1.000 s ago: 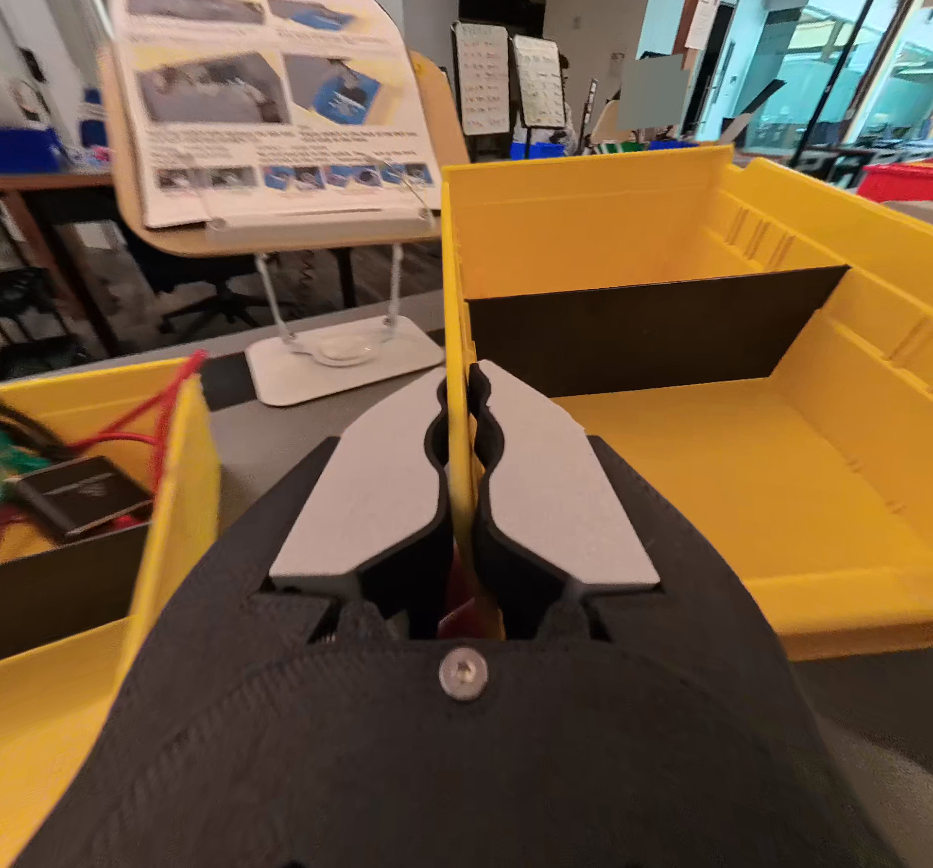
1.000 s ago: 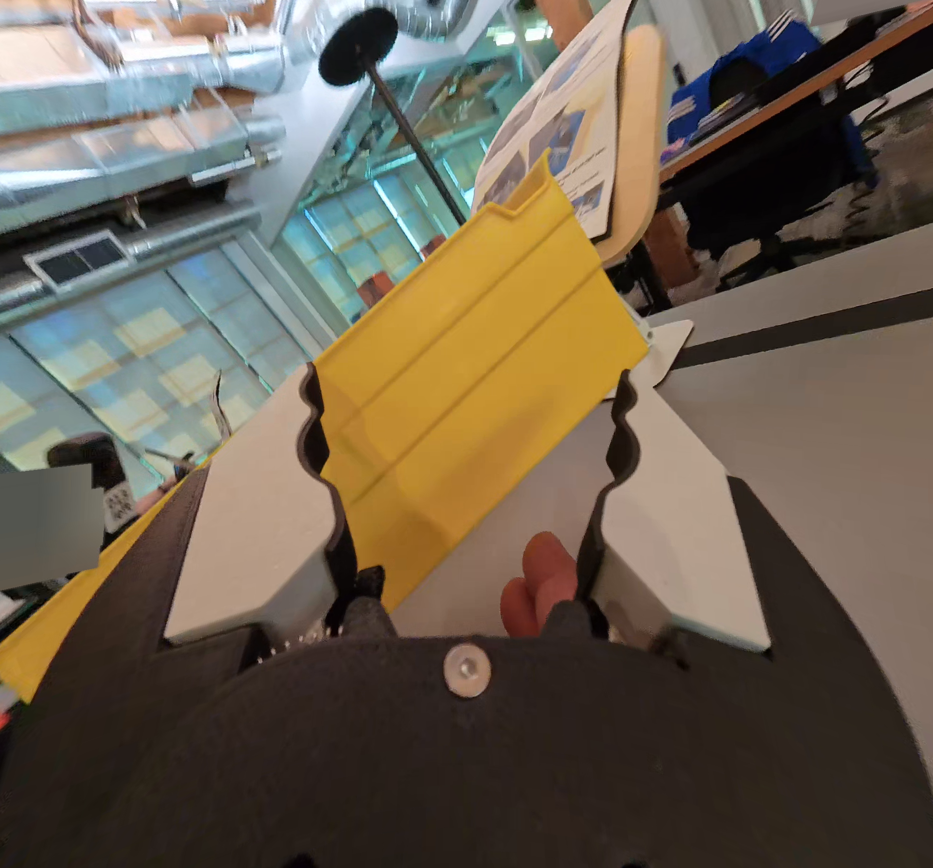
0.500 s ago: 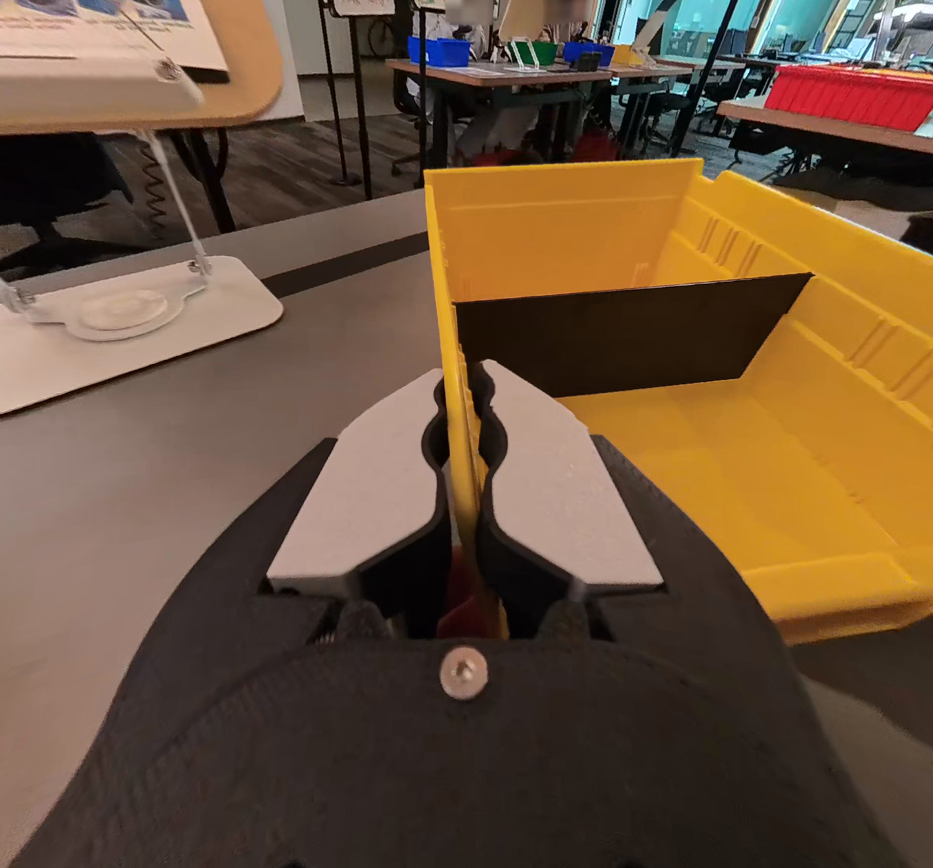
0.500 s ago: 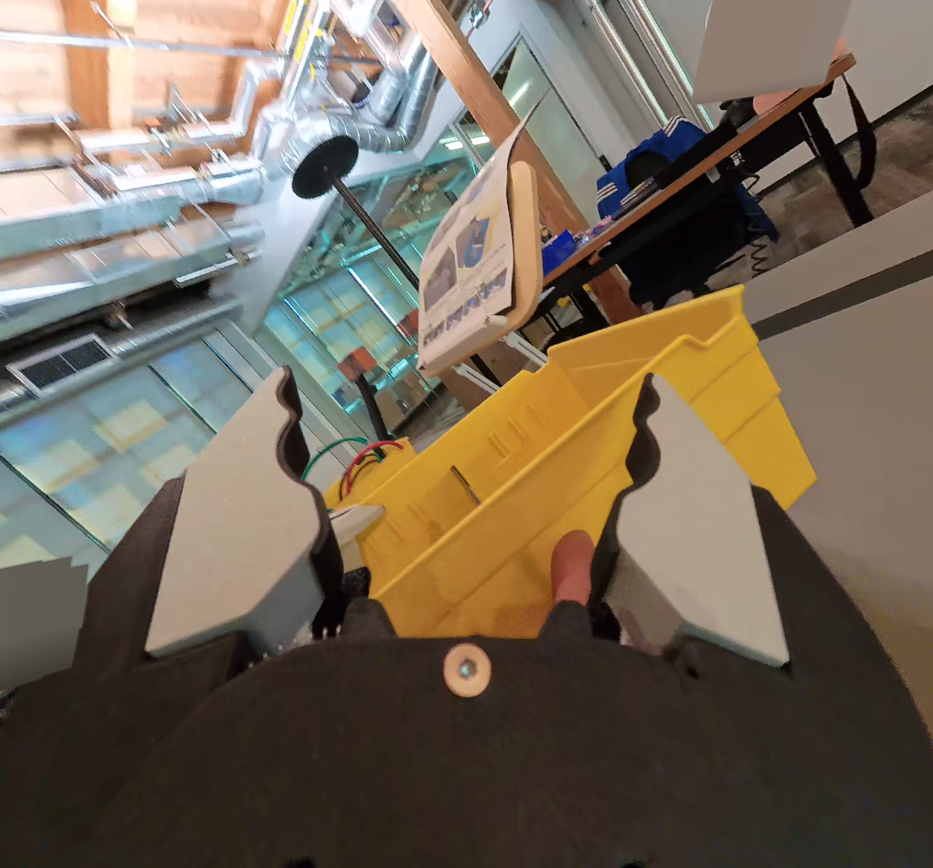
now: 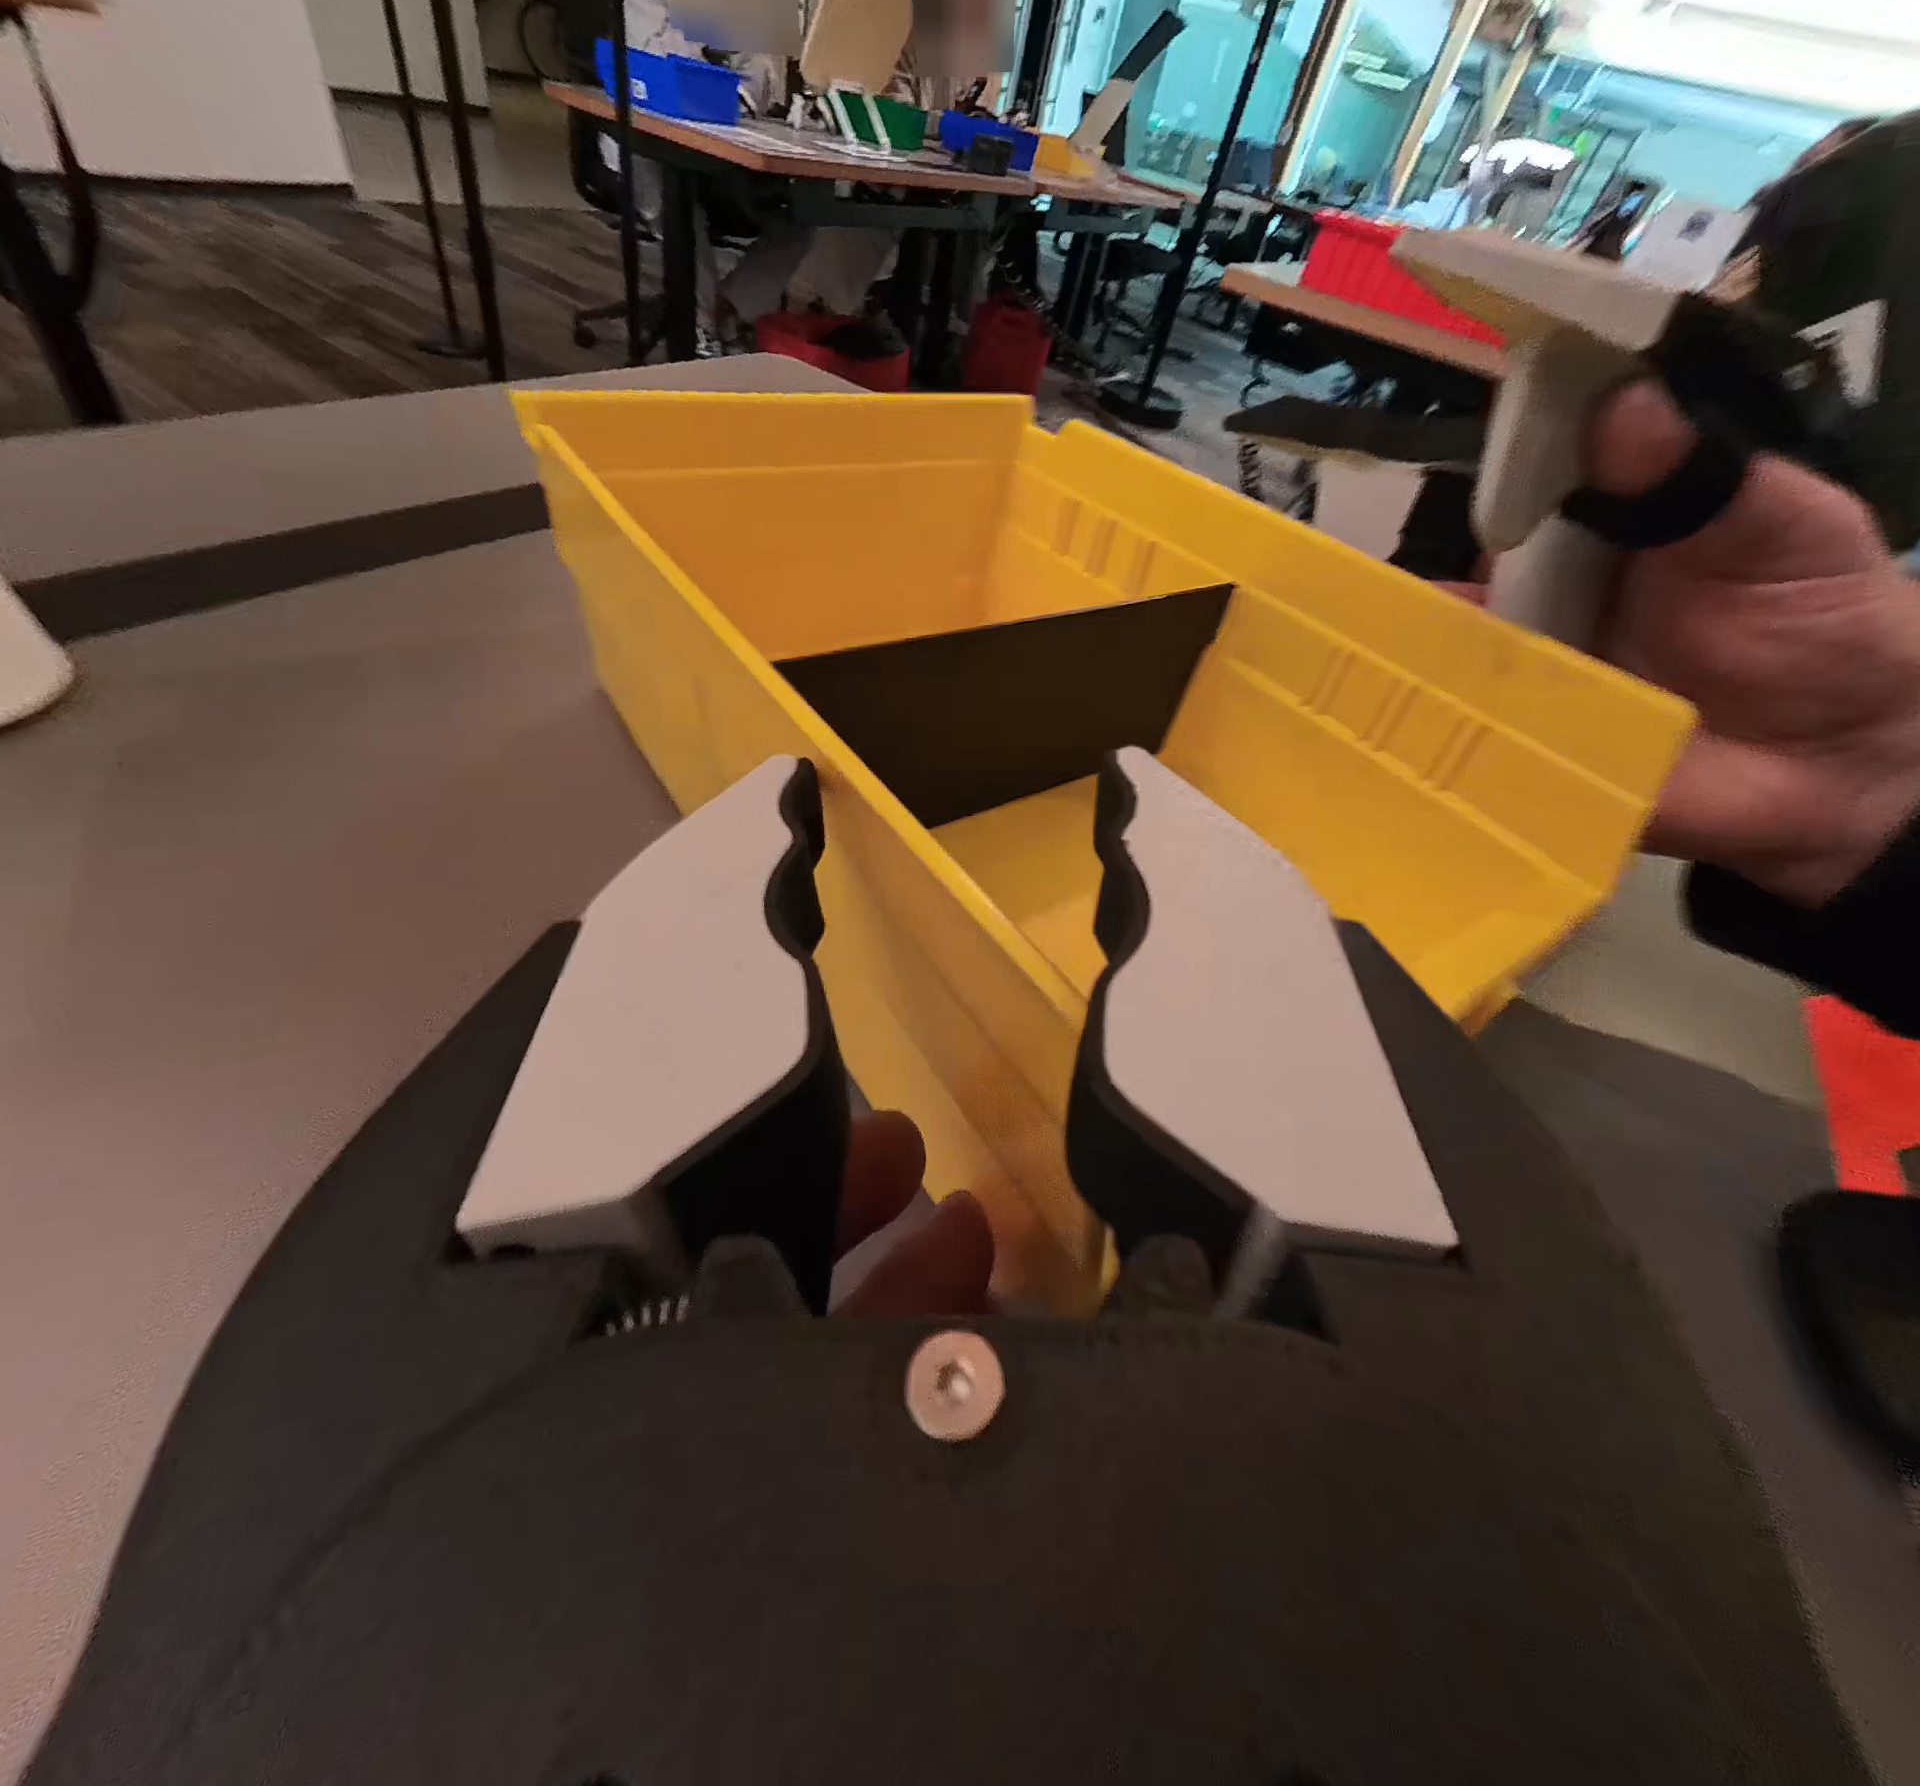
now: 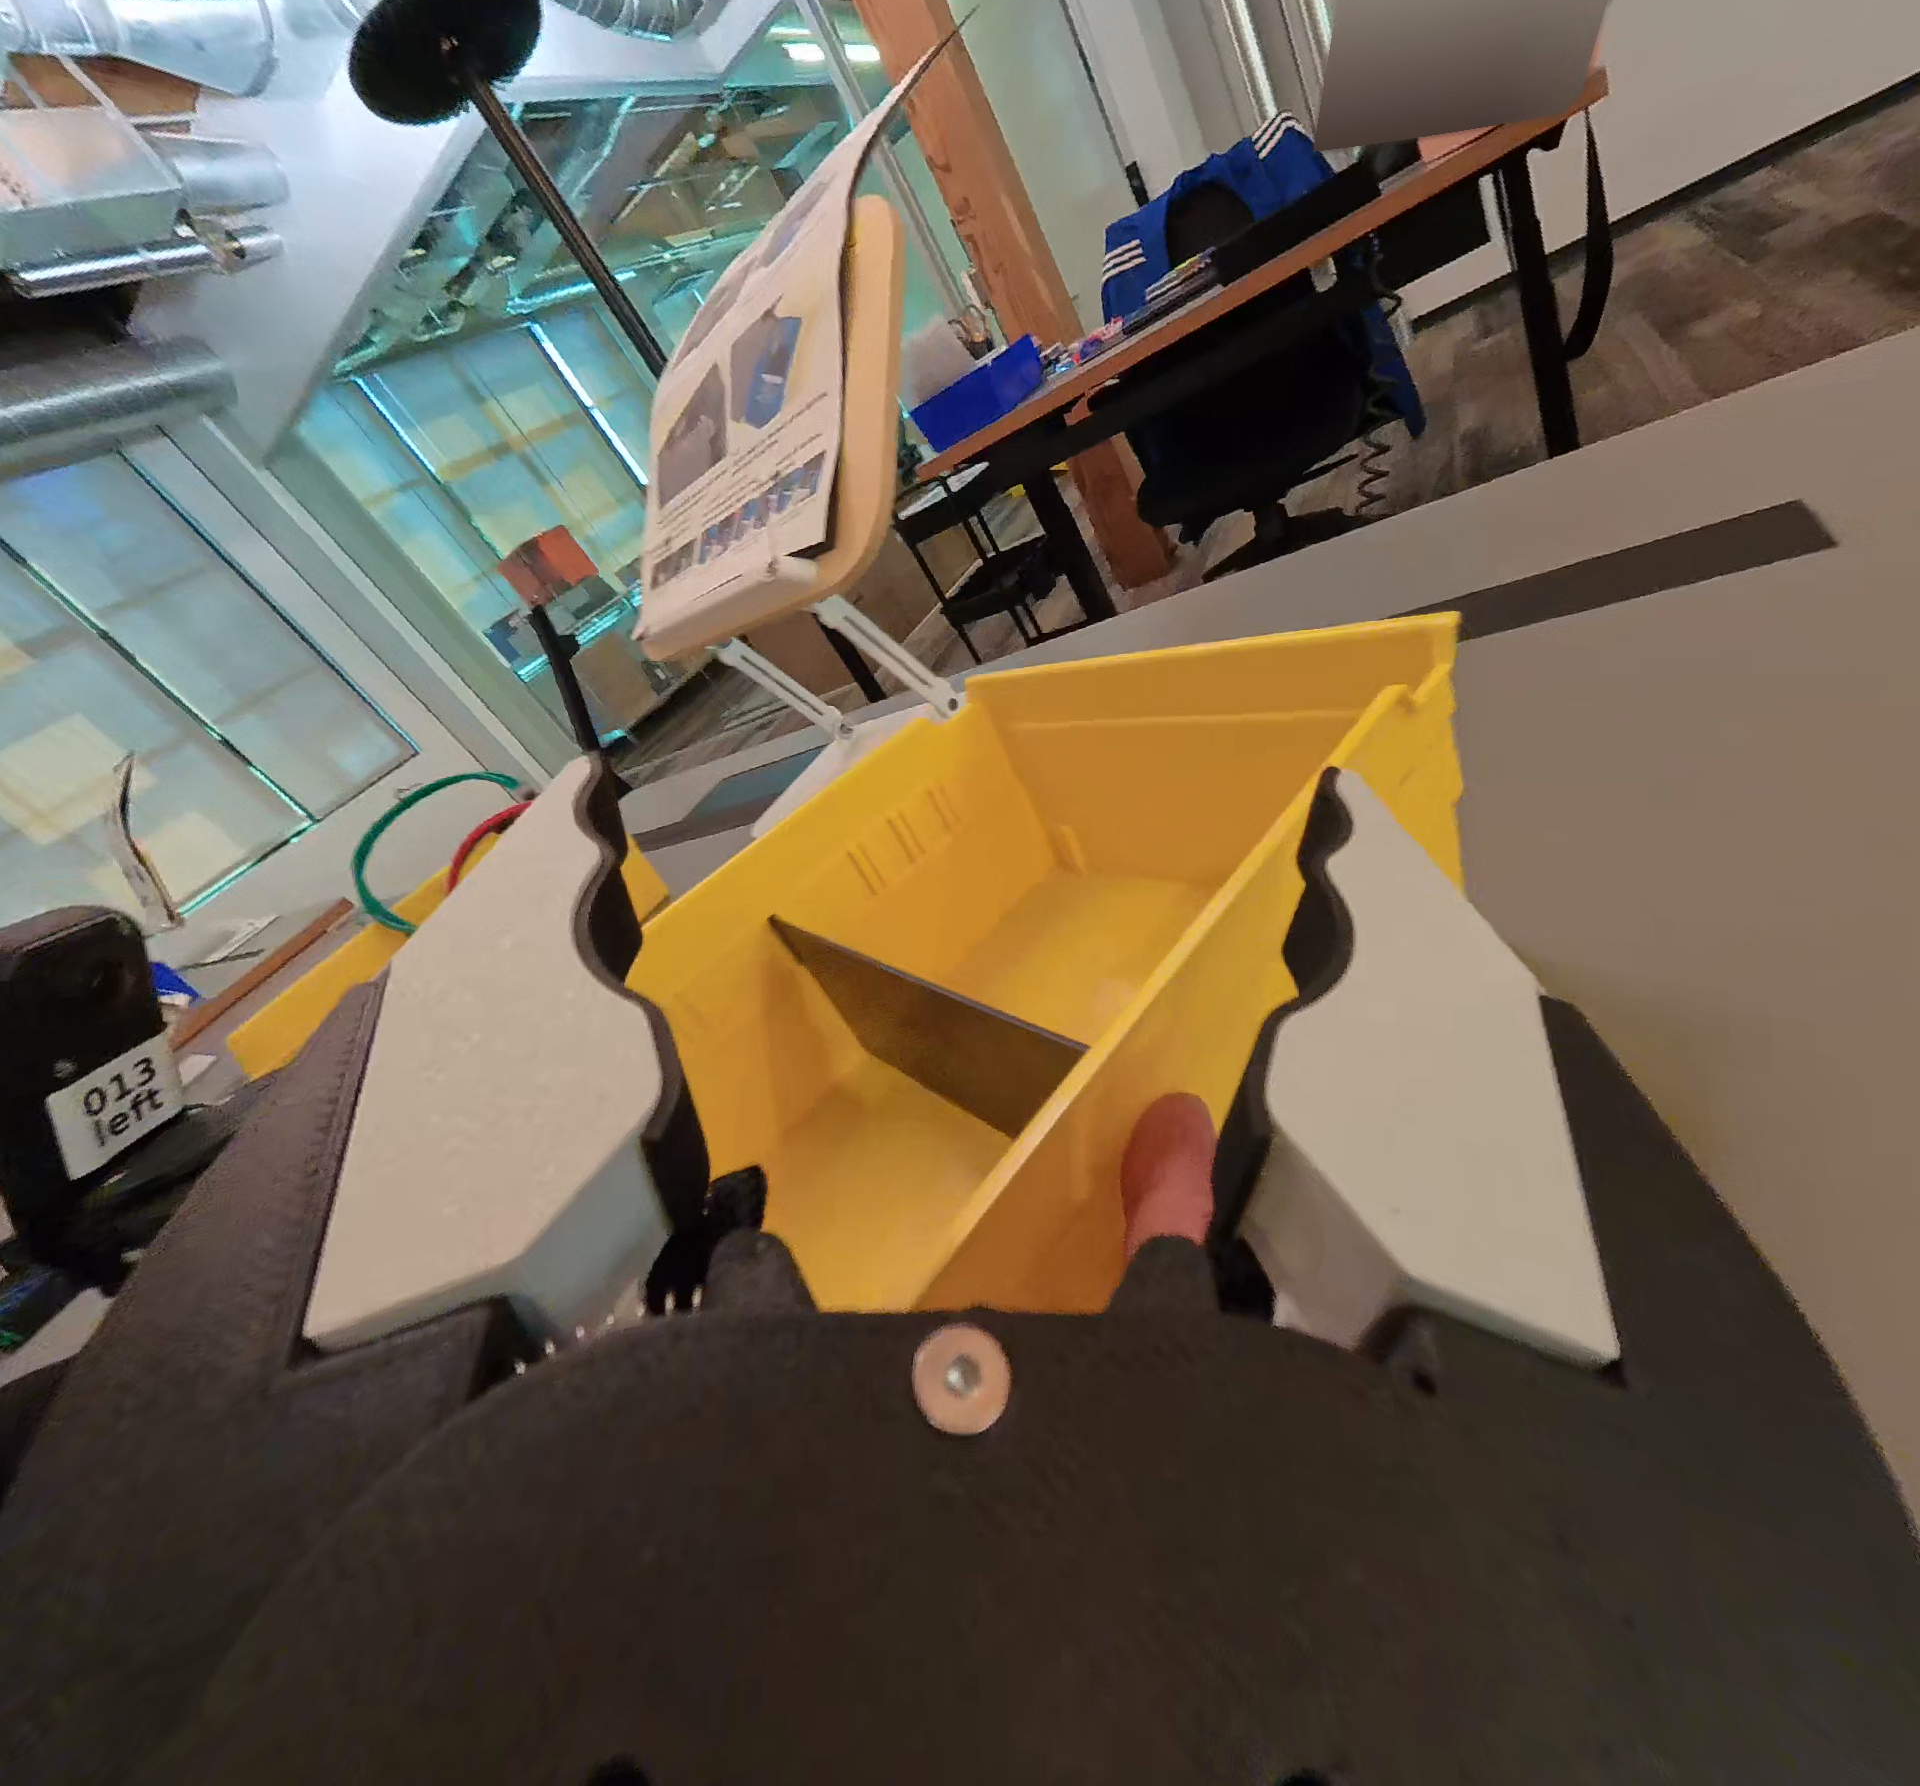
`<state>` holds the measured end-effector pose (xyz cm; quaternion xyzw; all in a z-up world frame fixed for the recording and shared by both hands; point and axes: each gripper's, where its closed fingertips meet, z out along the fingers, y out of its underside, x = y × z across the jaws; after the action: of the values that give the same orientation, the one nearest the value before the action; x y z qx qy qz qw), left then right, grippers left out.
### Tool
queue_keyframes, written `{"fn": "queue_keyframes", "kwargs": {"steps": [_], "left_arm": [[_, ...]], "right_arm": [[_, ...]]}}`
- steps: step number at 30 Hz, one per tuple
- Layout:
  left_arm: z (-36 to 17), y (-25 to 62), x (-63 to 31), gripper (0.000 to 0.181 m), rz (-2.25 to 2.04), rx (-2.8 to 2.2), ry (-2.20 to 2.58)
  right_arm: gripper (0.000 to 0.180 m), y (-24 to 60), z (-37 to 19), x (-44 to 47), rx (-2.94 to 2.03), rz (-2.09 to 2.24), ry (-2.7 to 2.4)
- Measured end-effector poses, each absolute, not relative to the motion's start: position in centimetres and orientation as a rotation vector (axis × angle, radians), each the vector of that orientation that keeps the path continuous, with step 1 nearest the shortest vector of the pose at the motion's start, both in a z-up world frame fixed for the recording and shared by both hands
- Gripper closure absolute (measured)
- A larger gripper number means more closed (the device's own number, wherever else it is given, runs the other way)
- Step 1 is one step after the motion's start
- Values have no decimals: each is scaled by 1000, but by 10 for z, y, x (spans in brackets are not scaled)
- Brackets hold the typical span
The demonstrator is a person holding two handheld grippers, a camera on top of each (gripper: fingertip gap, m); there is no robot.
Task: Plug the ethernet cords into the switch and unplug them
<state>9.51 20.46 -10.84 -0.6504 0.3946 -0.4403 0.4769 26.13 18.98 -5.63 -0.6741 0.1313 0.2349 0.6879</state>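
An empty yellow bin [image 5: 1403,728] with a black divider [image 5: 997,697] sits on the grey table [image 5: 260,853]. My left gripper [image 5: 956,780] is open, its fingers on either side of the bin's left wall. My right gripper [image 6: 966,791] is open and empty over the same bin [image 6: 1174,739], with the bin's right wall close to its right finger. Green [image 6: 374,843] and red [image 6: 478,832] ethernet cords rise out of a second yellow bin [image 6: 312,998] at the left of the right wrist view. The switch is not in view.
A document stand [image 6: 769,448] stands behind the bins, and its white base [image 5: 26,656] shows at the left edge. A dark stripe [image 5: 270,541] crosses the table. The hand holding the right gripper [image 5: 1787,656] is at the bin's right side. Other desks and chairs stand beyond the table.
My left gripper has opened off the bin's left wall. The bin has moved right, away from the stand and the second bin. My right gripper has tilted down over the bin.
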Motion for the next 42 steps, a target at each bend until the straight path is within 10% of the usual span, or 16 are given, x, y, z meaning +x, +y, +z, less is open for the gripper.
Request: {"fn": "queue_keyframes", "kwargs": {"steps": [20,28,42], "left_arm": [[-71,176,150,70,-1393,-1519,877],[8,292,-81,82,-535,-1378,756],[-137,345,-234,99,61,-1753,1016]], "right_arm": [[56,207,-58,380,-1685,141,157],[59,192,8,298,-1612,-300,-270],[41,247,-111,137,-1966,-218,-591]]}}
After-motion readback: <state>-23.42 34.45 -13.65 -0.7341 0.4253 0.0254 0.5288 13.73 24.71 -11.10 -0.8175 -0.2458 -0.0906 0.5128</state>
